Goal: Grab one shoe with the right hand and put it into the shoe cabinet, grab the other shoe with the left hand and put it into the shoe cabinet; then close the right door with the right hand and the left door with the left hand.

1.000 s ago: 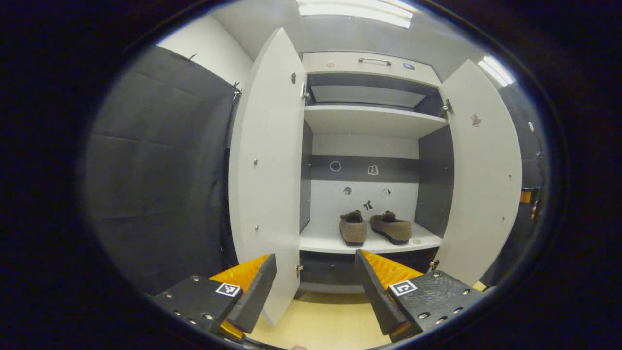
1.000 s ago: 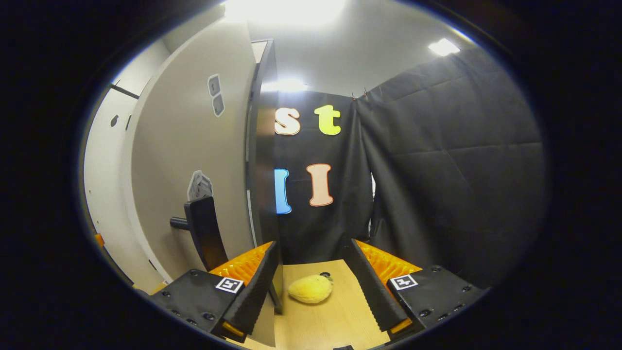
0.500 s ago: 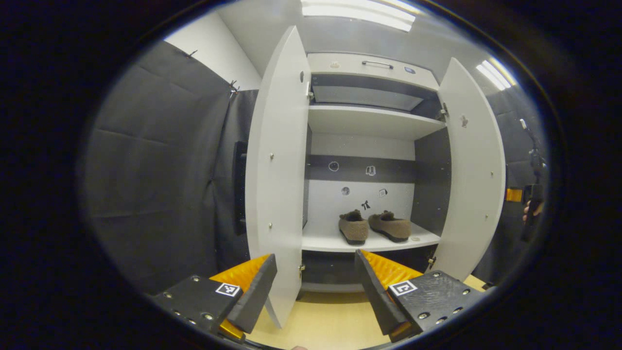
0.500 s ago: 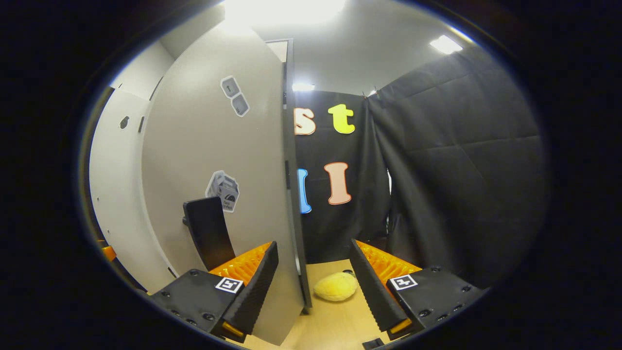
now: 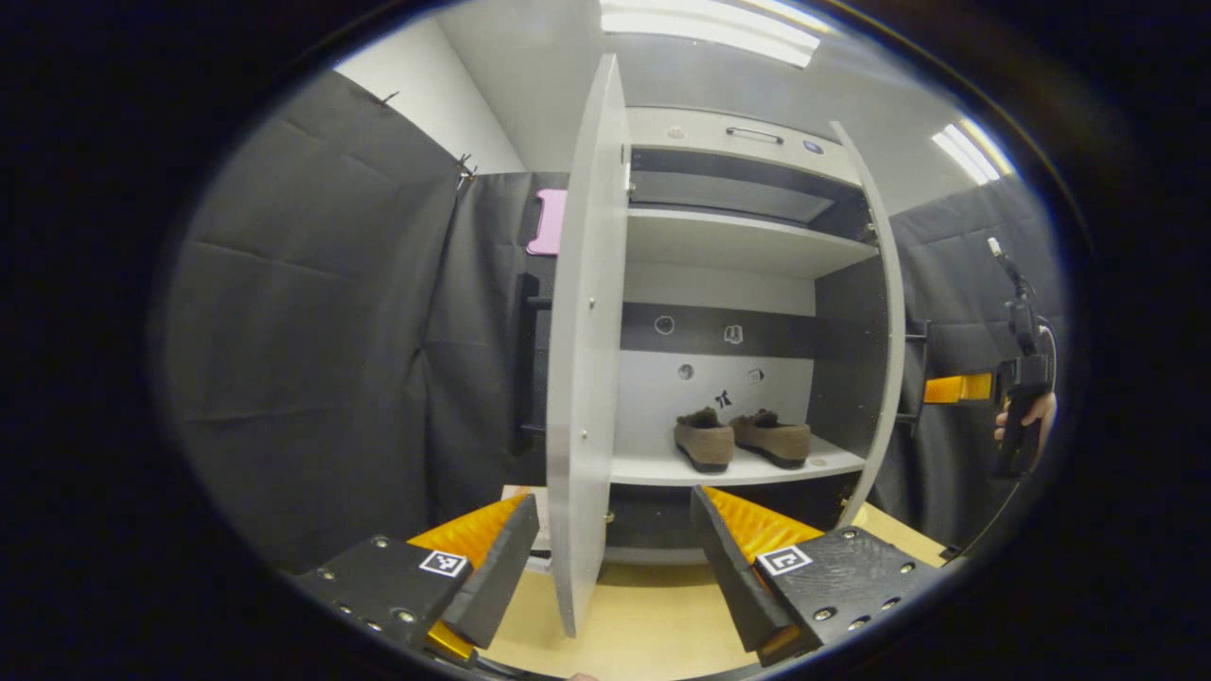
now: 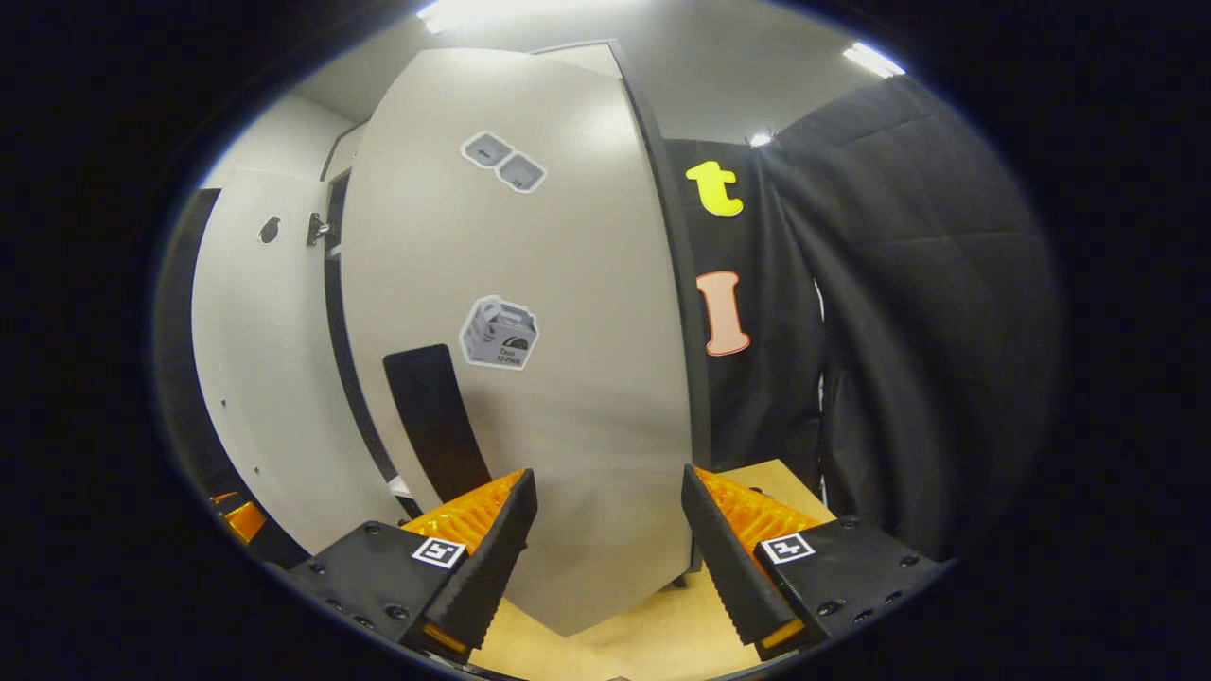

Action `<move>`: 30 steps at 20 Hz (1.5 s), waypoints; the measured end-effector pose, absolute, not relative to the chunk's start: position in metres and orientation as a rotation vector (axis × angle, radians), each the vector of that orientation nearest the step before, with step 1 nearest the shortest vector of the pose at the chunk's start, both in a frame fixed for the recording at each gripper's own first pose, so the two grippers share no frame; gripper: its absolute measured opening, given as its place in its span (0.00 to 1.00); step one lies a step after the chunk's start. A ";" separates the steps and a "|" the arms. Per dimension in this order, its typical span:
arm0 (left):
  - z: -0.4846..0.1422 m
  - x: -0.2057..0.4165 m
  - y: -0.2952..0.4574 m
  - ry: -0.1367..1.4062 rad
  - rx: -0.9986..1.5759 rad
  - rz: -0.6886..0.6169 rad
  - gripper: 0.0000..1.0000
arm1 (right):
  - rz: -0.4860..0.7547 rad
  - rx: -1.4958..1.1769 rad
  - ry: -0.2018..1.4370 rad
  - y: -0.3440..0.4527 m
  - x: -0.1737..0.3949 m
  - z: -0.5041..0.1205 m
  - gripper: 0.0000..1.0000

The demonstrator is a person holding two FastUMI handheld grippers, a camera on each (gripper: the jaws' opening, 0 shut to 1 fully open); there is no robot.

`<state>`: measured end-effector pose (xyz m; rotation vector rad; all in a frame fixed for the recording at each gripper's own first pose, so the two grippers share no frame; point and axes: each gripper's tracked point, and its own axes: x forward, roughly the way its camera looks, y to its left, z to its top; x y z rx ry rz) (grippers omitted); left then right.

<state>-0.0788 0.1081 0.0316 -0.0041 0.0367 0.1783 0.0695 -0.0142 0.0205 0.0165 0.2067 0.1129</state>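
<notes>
Two brown shoes (image 5: 705, 443) (image 5: 778, 438) stand side by side on the lower shelf (image 5: 653, 468) of the white shoe cabinet. The left door (image 5: 577, 378) stands edge-on right in front of my left gripper (image 5: 610, 558), which is open and holds nothing. The right door (image 5: 886, 340) is also nearly edge-on. Its outer face (image 6: 568, 378), with a black handle (image 6: 430, 416) and stickers, stands close before my right gripper (image 6: 610, 558), whose fingers are open and hold nothing. Beyond the right door, a hand (image 5: 1031, 411) holds the right gripper (image 5: 956, 388).
An upper shelf (image 5: 738, 241) and a top drawer with a handle (image 5: 752, 135) sit above the shoes. Black cloth walls close both sides. A pink item (image 5: 549, 222) hangs behind the left door. The left door's inner face (image 6: 255, 378) shows past the right door. The floor is light wood (image 5: 653, 624).
The right door has swung inward, its outer face now square to my right gripper and hiding the yellow plush. In the left gripper view both doors have narrowed to edge-on. The shoes have not moved.
</notes>
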 end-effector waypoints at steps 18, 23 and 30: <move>0.105 -0.075 0.265 -0.131 -0.078 0.302 1.00 | 0.080 -0.027 0.245 -0.002 0.040 -0.020 0.98; 0.098 -0.037 0.269 -0.052 -0.092 0.186 1.00 | 0.088 -0.019 0.283 0.006 0.029 -0.039 0.98; 0.100 0.012 0.259 -0.033 -0.087 0.075 0.94 | 0.053 0.005 0.294 -0.002 0.027 -0.048 0.98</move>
